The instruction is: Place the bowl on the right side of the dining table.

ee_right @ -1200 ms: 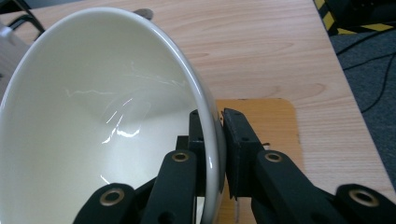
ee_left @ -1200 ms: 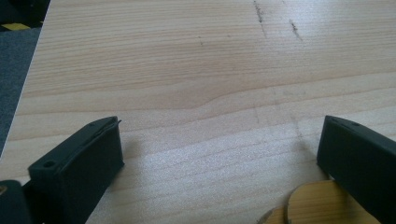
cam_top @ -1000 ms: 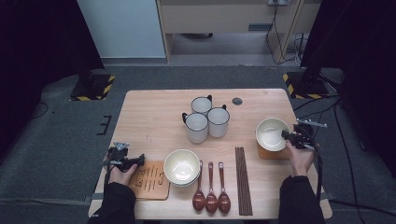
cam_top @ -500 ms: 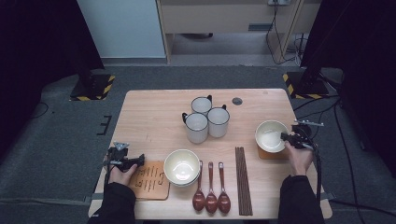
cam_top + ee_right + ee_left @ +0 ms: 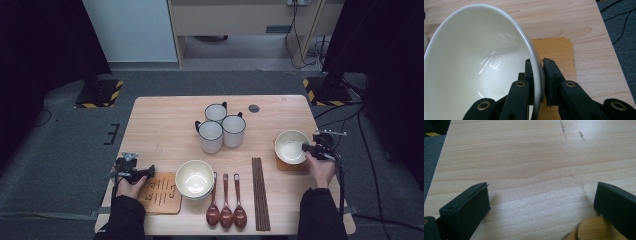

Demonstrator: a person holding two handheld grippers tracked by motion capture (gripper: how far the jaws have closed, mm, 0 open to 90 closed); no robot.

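A white bowl (image 5: 290, 146) is over a wooden coaster (image 5: 292, 164) at the table's right side. My right gripper (image 5: 307, 148) is shut on the bowl's right rim. In the right gripper view one jaw is inside the bowl (image 5: 481, 65) and one outside, with the gripper (image 5: 538, 65) pinching the rim above the coaster (image 5: 556, 51). My left gripper (image 5: 148, 172) stands open at the near left, just above a second wooden coaster (image 5: 161, 193). Its jaws (image 5: 541, 192) are wide apart over bare table, with the coaster's edge (image 5: 590, 230) by the right jaw.
Three white mugs (image 5: 220, 127) cluster at the table's middle. Stacked white bowls (image 5: 194, 179) sit near the front, beside three brown spoons (image 5: 226, 210) and dark chopsticks (image 5: 260, 192). A small dark disc (image 5: 254, 108) lies at the back. The table edge (image 5: 327, 145) is close to my right gripper.
The right gripper and the held bowl have edged slightly toward the near side. The left gripper has stayed in place.
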